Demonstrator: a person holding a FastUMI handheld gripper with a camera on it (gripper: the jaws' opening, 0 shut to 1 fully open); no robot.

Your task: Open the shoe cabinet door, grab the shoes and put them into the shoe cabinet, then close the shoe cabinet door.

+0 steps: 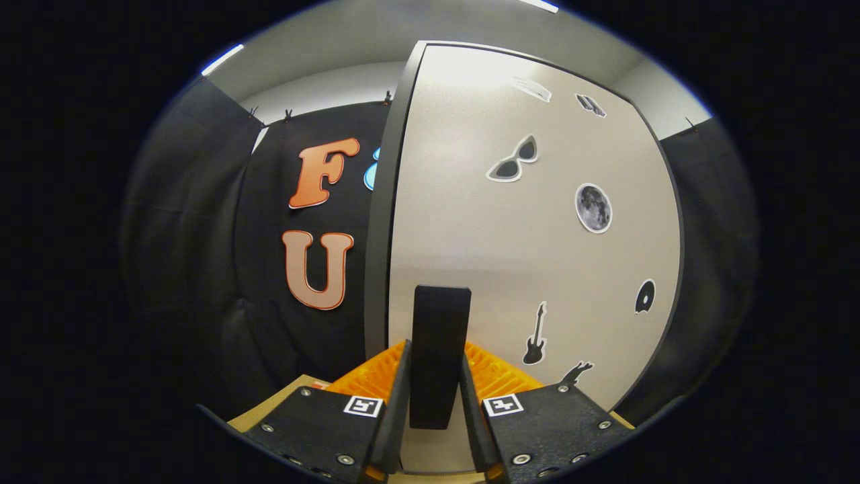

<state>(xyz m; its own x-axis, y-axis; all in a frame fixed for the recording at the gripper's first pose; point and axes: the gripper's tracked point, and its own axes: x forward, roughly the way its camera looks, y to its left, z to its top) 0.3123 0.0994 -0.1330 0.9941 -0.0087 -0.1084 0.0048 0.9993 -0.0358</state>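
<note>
Two fingers of the claw (435, 396) stand closed to a narrow gap, and between them sits the black handle (440, 336) of the door (470, 222). Both fingers press against the handle's sides, so the claw has a firm hold of it, gripping its lower half.

That handle is a flat upright bar: its long axis runs up and down the door, and its top end rises past the fingertips. It sits low on the door, close to the door's left edge.

Its pale door stands upright and fills the space beyond the handle, its long axis vertical too. A dark edge strip (383, 222) runs up the left side of it, just left of the handle. I cannot tell whether the door is ajar or shut against the cabinet.

Several stickers dot the door to the right of the handle: a guitar (535, 334) nearest it, a moon (593, 208) higher, sunglasses (513, 161) above and left of the moon.

Left of the door's edge hangs black cloth (201, 269).
</note>
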